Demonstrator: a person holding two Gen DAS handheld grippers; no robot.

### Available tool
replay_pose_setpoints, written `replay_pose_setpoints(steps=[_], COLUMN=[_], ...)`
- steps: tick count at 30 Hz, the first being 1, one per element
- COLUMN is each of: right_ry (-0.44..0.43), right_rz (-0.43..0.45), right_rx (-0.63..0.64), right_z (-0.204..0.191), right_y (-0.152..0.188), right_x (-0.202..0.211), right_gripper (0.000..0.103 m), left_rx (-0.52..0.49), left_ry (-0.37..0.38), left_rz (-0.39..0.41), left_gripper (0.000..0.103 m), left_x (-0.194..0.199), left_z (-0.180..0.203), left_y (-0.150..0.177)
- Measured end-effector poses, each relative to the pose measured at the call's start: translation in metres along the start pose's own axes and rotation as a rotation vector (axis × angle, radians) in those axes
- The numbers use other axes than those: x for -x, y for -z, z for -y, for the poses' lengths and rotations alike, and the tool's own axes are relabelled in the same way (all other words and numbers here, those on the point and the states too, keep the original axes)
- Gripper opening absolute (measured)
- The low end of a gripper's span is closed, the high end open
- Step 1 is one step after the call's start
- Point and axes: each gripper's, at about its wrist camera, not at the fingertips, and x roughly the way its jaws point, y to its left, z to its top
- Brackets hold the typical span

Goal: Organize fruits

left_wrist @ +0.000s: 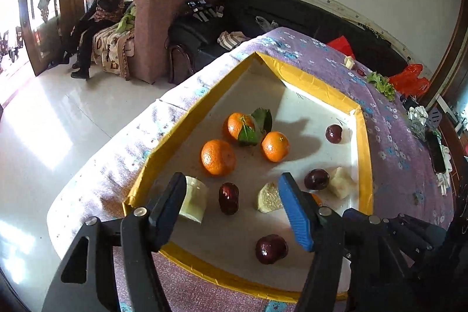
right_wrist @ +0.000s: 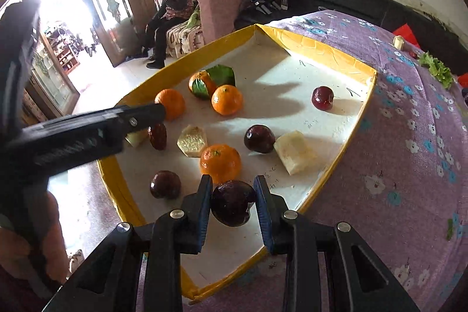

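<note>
A white tray with a yellow rim (left_wrist: 318, 84) (right_wrist: 327, 48) lies on a purple flowered cloth. It holds several oranges (left_wrist: 218, 157) (right_wrist: 220, 163), dark red plums (left_wrist: 270, 249) (right_wrist: 259, 138) and pale cut fruit pieces (left_wrist: 269, 198) (right_wrist: 294, 151). My left gripper (left_wrist: 231, 186) is open above the tray's near side, over a dark plum (left_wrist: 228, 198). My right gripper (right_wrist: 233, 186) is shut on a dark plum (right_wrist: 232, 202) at the tray's near edge. The left gripper's arm (right_wrist: 87, 133) crosses the right wrist view.
A lettuce leaf (left_wrist: 381, 84) (right_wrist: 435, 67), a small pale piece (left_wrist: 349, 62) and red bags (left_wrist: 409, 76) lie on the cloth beyond the tray. A black sofa (left_wrist: 263, 10), a pink armchair (left_wrist: 163, 19) and a seated person (left_wrist: 99, 19) are behind the table.
</note>
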Motion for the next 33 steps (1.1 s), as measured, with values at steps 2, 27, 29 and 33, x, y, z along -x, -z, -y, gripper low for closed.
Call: replay_pose_setpoints(steps=[2,27,29,33], right_ry=[-0.006,0.173,0.175,0.185], right_rz=[0.01,0.181,0.178,0.177], right_rx=[-0.006,-0.09,-0.095,-0.099], right_z=[0.002,0.024,0.024,0.024], right_y=[0.001,0.023,0.025,0.027], right_x=[0.003,0.071,0.071,0.071], right_gripper=[0.038,0.078,0.081,0.082], left_rx=[0.0,-0.137,-0.138,-0.121], left_ry=[-0.009,-0.216,-0.205,-0.161], left_rz=[0.023,0.251,0.235,0.181], left_gripper=[0.078,0.101,0.101,0.101], left_x=[0.009,0.06,0.058,0.049], left_z=[0.002,0.047,0.048,0.046], left_y=[-0.002,0.007,0.007,0.008])
